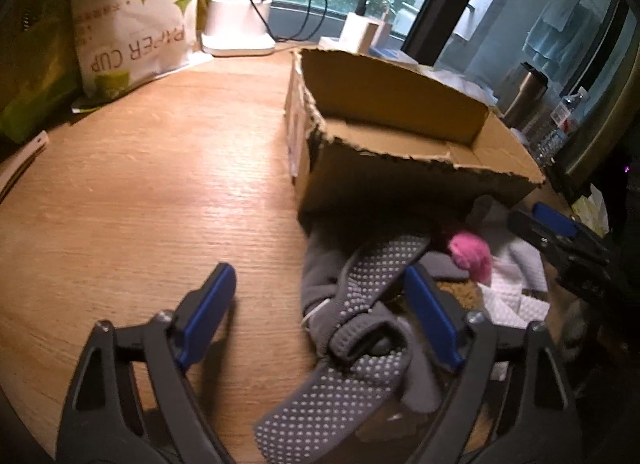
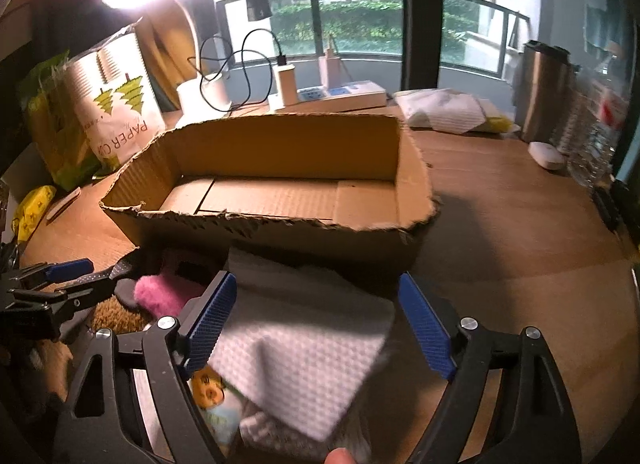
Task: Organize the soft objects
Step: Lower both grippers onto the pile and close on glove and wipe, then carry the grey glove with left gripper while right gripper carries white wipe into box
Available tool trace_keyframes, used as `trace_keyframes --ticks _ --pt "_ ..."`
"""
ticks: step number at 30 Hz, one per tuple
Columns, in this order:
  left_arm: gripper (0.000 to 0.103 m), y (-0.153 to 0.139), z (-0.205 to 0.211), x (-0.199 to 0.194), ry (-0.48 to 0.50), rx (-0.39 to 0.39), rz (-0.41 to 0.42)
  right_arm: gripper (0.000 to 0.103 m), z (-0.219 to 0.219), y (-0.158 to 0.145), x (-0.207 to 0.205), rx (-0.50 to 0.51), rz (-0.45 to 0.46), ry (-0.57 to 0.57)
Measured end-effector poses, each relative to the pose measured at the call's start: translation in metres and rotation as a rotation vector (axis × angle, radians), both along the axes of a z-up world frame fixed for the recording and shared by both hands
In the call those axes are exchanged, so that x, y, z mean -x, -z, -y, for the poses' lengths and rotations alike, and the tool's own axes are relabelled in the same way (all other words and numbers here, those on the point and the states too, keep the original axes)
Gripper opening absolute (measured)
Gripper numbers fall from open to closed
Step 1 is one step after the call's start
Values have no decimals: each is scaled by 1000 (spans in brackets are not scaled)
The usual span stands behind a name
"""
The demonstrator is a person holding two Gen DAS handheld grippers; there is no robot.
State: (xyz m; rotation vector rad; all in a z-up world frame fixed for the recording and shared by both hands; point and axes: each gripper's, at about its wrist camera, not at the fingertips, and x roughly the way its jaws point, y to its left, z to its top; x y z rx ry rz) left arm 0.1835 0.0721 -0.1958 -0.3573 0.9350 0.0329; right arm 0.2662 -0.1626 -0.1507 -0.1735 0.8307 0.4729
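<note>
Cardboard box (image 2: 280,188) sat empty at twelve o'clock. Both grippers gaped, grasping nothing: the left gripper (image 1: 316,316) over the dotted grey socks (image 1: 360,304), the right gripper (image 2: 316,320) over a white cloth (image 2: 312,352). Tangled socks could drag the pink pompom (image 1: 472,254) along.

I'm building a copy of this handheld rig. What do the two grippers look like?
Both look alike. The left gripper and right gripper have black, angular frames with cut-out openings and silver screws at the joints. Each finger carries a flat blue pad with a fine ribbed texture. No cables, markings or sleeves show.
</note>
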Motion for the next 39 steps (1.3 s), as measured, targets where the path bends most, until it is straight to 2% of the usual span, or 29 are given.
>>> trace_keyframes --ticks 4,7,9,10,12,15,18,21,29,39 --pt "68 4 -1 -1 18 46 -11 78 -9 8 -7 8 -27 -27" --pt "52 4 -1 -1 31 74 -11 67 -14 13 -7 20 -41 -41" --pt "46 5 -1 -1 36 76 -13 49 -17 16 -8 31 -45 -43" --pt "44 5 -1 -1 39 83 -13 45 -18 17 -8 38 -47 -43" --pt "38 5 -1 0 41 100 -11 27 -18 19 -8 42 -48 -42" --pt "35 1 -1 3 46 98 11 16 -15 14 -5 40 -34 -44" --pt "34 -8 0 8 51 94 43 10 -14 6 0 31 -10 -48" --pt "34 -17 1 12 55 91 74 8 -9 -3 6 10 15 -45" --pt "34 -50 -5 25 42 95 168 8 3 -36 23 -27 89 -37" --pt "34 -88 -6 34 43 63 268 8 20 -74 33 -63 177 -20"
